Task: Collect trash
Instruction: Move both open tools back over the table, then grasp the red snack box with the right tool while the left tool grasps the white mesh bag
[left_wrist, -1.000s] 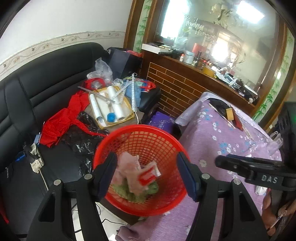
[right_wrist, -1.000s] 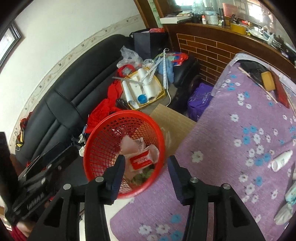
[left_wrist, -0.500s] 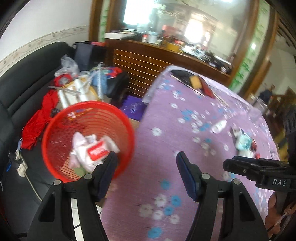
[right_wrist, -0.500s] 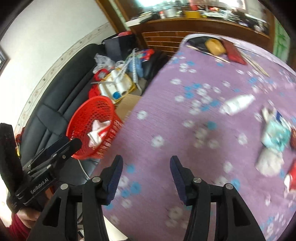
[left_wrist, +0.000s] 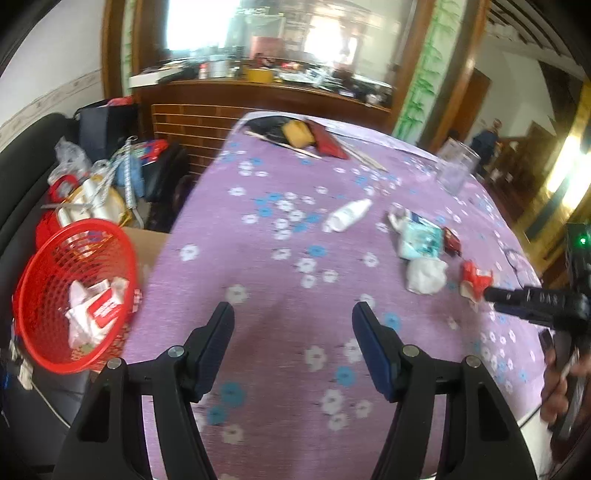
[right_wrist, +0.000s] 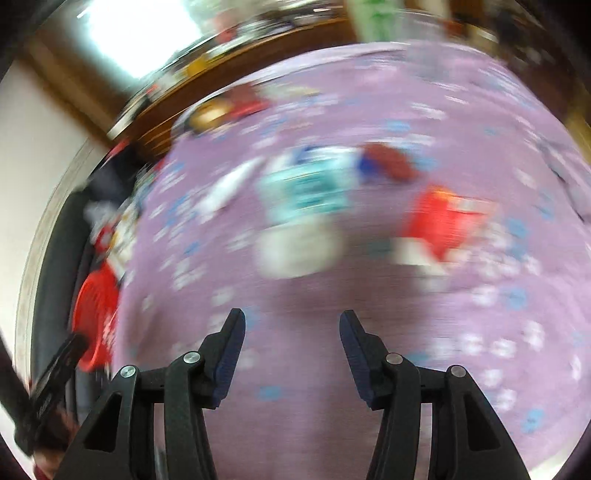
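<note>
My left gripper (left_wrist: 293, 314) hangs over the near part of the tabletop (left_wrist: 258, 258), which wears a purple cloth with white and blue flowers; its jaws are spread wide with nothing between them. My right gripper (right_wrist: 291, 321) is the same, jaws wide apart and empty, though its view is badly smeared. The trash lies on the right of the tabletop: a crumpled white paper wad (left_wrist: 425, 275), a teal and white packet (left_wrist: 421, 238) just beyond it, a torn red and white wrapper (left_wrist: 474, 278) to its right, and a small white plastic bottle (left_wrist: 347, 215) lying on its side further left. The round red mesh basket (left_wrist: 48, 266) sits off the tabletop's left edge, with white and red wrappers already inside.
</note>
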